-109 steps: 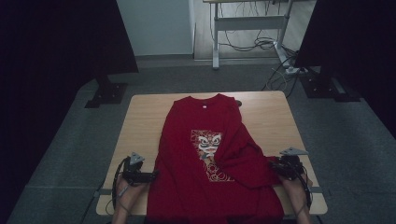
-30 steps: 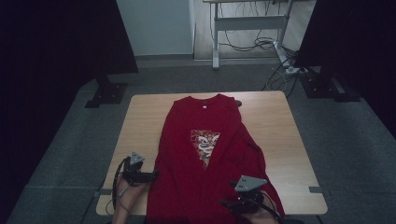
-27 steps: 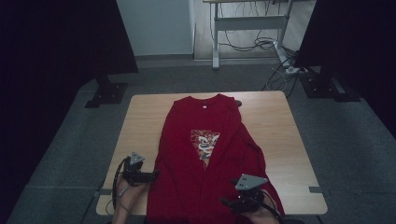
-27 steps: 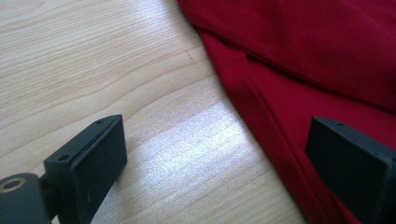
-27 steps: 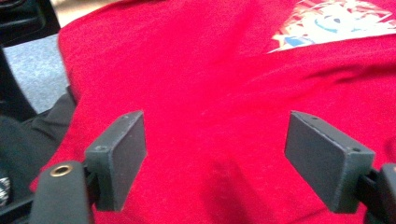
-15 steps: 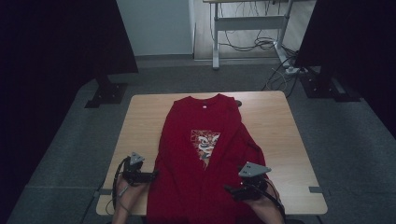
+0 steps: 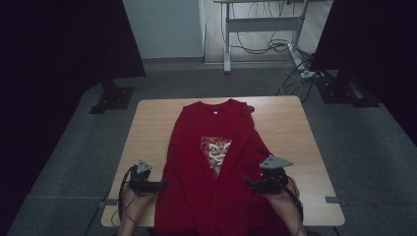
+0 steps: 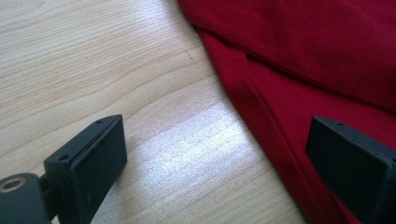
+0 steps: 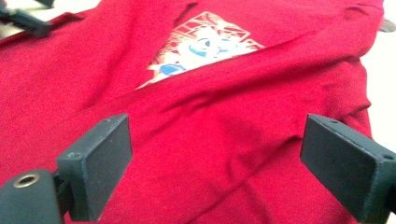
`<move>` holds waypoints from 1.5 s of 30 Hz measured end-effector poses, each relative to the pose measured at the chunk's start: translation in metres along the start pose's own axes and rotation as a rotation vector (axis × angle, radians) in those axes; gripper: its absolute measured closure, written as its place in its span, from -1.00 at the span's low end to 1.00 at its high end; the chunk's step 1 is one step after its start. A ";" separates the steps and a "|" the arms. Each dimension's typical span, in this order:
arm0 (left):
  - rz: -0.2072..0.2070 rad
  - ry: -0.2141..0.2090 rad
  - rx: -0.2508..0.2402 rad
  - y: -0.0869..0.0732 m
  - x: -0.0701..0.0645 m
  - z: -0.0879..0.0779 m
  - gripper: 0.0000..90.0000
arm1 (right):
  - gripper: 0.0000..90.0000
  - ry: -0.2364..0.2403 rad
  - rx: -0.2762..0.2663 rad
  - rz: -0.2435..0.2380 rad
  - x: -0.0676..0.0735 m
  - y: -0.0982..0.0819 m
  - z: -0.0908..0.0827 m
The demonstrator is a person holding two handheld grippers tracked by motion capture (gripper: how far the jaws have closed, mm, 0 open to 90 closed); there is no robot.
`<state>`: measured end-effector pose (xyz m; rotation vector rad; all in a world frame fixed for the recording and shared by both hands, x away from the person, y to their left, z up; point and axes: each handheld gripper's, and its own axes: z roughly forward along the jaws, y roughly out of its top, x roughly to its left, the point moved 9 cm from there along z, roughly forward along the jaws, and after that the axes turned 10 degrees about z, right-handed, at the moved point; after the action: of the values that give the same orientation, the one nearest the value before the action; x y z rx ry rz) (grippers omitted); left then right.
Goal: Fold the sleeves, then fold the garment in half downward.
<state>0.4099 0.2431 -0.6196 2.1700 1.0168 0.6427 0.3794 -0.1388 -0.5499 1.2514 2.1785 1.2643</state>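
Both grippers stand with their jaws wide and nothing pinched between them. Left gripper (image 7: pixel 160 186) rests low at the left edge of the shirt (image 7: pixel 216 167), one jaw over bare wood and the other over red cloth, as its own view shows (image 8: pixel 215 172). Right gripper (image 7: pixel 248 182) hovers above the shirt's right half; its jaws have just been opening, and only loose cloth lies beneath them (image 9: pixel 215 168), not gripped.

One shirt lies on one table (image 7: pixel 290 123), collar toward the far edge and hem hanging off the near edge. It is deep red, soft knit cloth with a matte surface. Its right side is folded inward along a slanting crease, so the folded flap covers part of the one printed picture (image 7: pixel 215 150) on the chest, leaving a triangle of it showing. That print is pale cream with blue touches and fine red lines (image 9: pixel 205 44). A stitched seam runs along the shirt's left edge (image 8: pixel 252 98), with a second layer of cloth overlapping it.

The table top is pale wood with straight grain, slightly glossy, rectangular with rounded corners. Two forearms come in from the near edge, one behind each gripper. Each gripper carries one grey three-cornered plate and two blunt black rectangular jaws.
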 end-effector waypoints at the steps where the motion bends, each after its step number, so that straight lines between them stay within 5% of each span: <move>1: 0.000 0.000 0.000 0.000 0.000 0.000 -0.87 | -0.80 0.000 0.000 0.000 0.000 0.000 0.000; 2: 0.000 0.000 0.000 0.000 0.000 0.000 -0.87 | -0.80 -0.021 -0.002 0.014 -0.011 -0.001 0.002; 7: -0.001 0.000 -0.001 0.000 0.000 0.000 -0.87 | -0.80 -0.029 -0.001 0.018 -0.014 -0.001 0.002; 9: 0.000 0.000 0.000 0.000 0.000 0.000 -0.87 | -0.81 -0.069 -0.003 0.042 -0.035 -0.011 0.004; 13: -0.001 0.000 -0.001 0.000 0.000 0.000 -0.87 | -0.81 -0.075 -0.003 0.044 -0.037 -0.013 0.005; 14: -0.001 0.000 -0.001 0.000 0.000 0.000 -0.87 | -0.81 -0.107 0.007 0.054 -0.050 -0.024 0.007; 17: -0.002 0.001 -0.001 0.000 0.000 0.000 -0.87 | -0.81 -0.107 0.007 0.054 -0.050 -0.024 0.007; 18: -0.001 0.001 0.000 0.000 0.000 0.000 -0.87 | -0.81 -0.157 0.038 0.081 -0.071 -0.043 0.010; 22: 0.000 0.001 0.000 0.000 0.000 0.000 -0.87 | -0.81 -0.185 0.073 0.103 -0.084 -0.058 0.016; 26: -0.001 0.001 0.001 0.000 0.000 0.000 -0.87 | -0.82 -0.188 0.087 0.106 -0.086 -0.062 0.017; 27: -0.001 0.001 0.001 0.000 0.000 0.000 -0.88 | -0.85 -0.177 0.103 0.145 -0.090 -0.066 0.018; 45: -0.009 0.009 0.002 0.000 0.001 0.001 -0.87 | -0.85 -0.176 0.105 0.143 -0.090 -0.067 0.018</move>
<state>0.4109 0.2433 -0.6195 2.1649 1.0315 0.6481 0.4060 -0.2174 -0.6268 1.5229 2.0843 1.0573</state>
